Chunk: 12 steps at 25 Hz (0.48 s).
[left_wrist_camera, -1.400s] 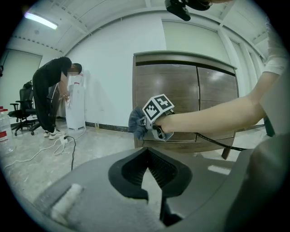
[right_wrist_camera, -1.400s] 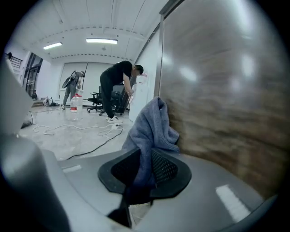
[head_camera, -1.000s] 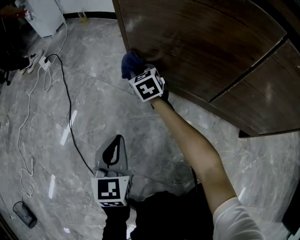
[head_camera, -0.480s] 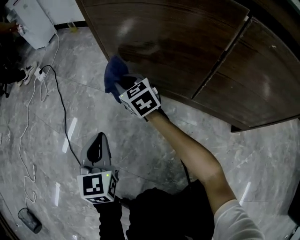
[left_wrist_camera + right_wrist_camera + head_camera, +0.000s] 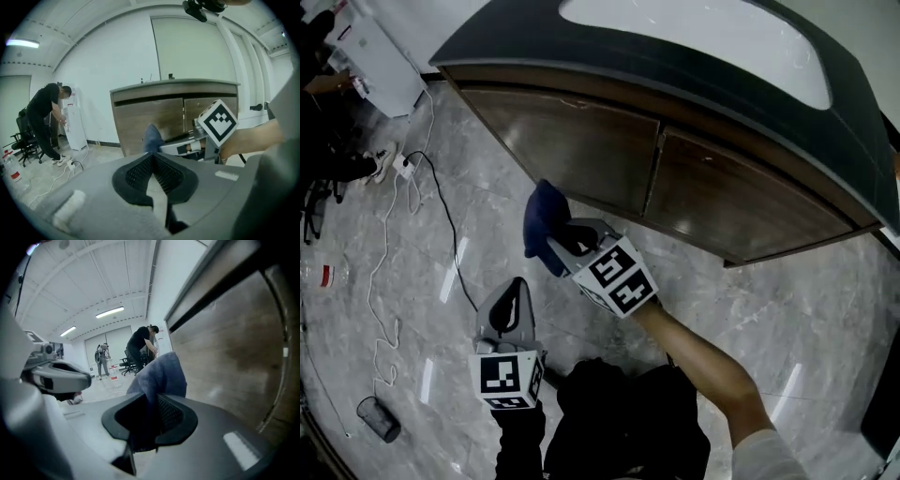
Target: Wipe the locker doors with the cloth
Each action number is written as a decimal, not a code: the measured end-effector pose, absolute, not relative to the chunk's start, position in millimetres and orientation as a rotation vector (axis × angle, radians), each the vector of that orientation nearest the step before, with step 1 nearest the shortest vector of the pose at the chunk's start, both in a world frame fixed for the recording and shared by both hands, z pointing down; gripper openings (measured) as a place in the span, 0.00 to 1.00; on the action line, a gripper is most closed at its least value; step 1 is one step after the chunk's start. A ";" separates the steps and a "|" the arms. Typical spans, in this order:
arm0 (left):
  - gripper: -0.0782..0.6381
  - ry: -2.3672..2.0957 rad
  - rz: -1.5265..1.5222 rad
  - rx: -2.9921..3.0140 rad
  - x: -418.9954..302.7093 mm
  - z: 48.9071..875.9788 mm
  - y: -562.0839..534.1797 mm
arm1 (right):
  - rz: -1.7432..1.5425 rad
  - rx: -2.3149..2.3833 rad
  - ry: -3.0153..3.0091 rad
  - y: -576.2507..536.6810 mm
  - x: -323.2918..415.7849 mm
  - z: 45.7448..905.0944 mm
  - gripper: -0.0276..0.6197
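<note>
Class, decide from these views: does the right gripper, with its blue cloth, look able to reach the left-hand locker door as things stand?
Probably yes. The right gripper, shut on the blue cloth, is close beside the left-hand locker door, and nothing shows between them.

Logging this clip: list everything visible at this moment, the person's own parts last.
locker doors: two, brown wood, under a dark top
cloth: one, blue, near the left door
white unit: one, white, far left
power strip: one, white, on the floor
small bin: one, dark, lower left
bystander: one, black clothes, at the white unit
floor: grey marble
left gripper: one, grey, shut and empty, held low
right gripper: one, grey, shut on the cloth
</note>
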State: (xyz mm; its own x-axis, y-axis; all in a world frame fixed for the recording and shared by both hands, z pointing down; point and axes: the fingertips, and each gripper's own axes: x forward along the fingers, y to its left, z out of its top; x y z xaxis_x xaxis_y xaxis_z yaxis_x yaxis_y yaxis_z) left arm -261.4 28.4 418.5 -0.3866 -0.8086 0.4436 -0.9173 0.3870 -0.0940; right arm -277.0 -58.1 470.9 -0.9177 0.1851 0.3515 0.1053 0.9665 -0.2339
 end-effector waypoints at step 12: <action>0.11 -2.239 0.429 1.587 -191.3 126.4 35.2 | 0.550 0.180 -2.831 -47.8 -78.2 165.3 0.16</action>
State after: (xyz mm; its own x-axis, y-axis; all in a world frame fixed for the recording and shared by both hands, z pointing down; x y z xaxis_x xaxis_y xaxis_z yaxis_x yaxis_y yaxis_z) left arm -191.3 35.2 126.4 -0.3028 -0.8361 0.4574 -0.9459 0.3222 -0.0373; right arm -78.2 -47.8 165.3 -0.9606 -0.0728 0.2681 -0.1678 0.9211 -0.3512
